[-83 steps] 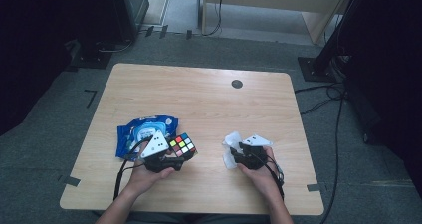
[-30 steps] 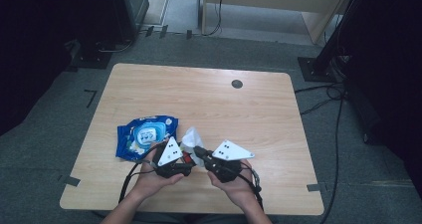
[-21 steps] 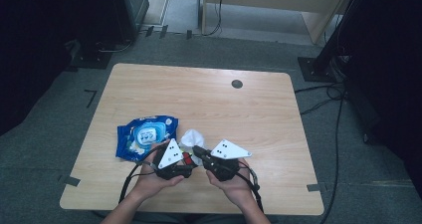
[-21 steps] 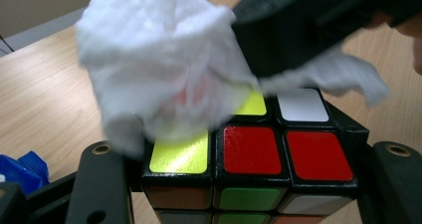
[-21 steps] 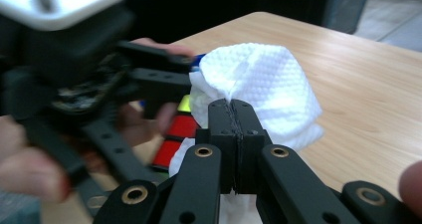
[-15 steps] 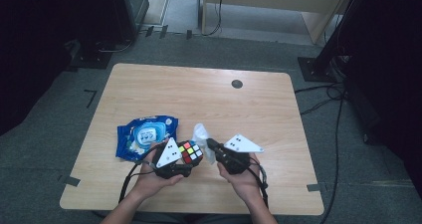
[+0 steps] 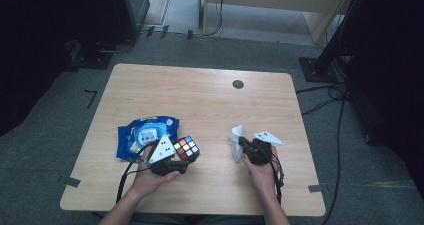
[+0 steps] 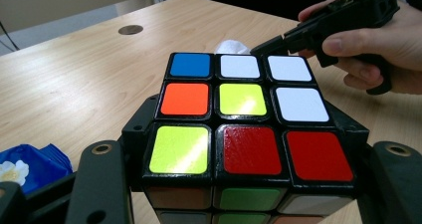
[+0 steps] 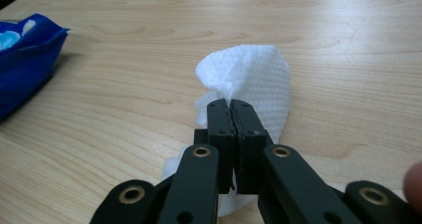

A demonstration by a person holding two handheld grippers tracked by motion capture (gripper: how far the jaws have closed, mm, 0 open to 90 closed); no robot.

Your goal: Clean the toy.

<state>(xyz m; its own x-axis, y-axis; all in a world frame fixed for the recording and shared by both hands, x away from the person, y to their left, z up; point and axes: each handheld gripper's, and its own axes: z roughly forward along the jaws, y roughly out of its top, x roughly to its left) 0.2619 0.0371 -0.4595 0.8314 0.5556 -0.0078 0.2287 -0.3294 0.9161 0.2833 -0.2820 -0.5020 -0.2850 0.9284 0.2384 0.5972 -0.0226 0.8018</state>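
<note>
holding a rubik's cube (image 8: 239, 134) in my left gripper (image 7: 172, 161), i see its two black jaws pressed against the cube's opposite sides in the left gripper view, the upper face showing blue, white, white across the far row, orange, yellow, white in the middle, yellow, red, red nearest. in the high view the cube (image 7: 186, 148) sits at the near-left part of the wooden table (image 7: 210, 105), my left hand (image 7: 150, 177) wrapped around the grip. my right gripper (image 9: 233, 119) has its jaws squeezed together on a crumpled white wet wipe (image 9: 254, 79), which bunches up past the tips and hangs down toward the tabletop; i cannot tell whether its lower edge touches the wood. in the high view that gripper (image 7: 245, 147) and wipe (image 7: 236, 142) sit to the right of the cube, well apart from it, with my right hand (image 7: 262, 170) behind. just beyond the left gripper, touching its far-left side, lies a blue wet wipes pack (image 7: 142, 135), flat on the table. farther off, near the far edge, a small dark round disc (image 7: 238, 84) is set in the tabletop.
</note>
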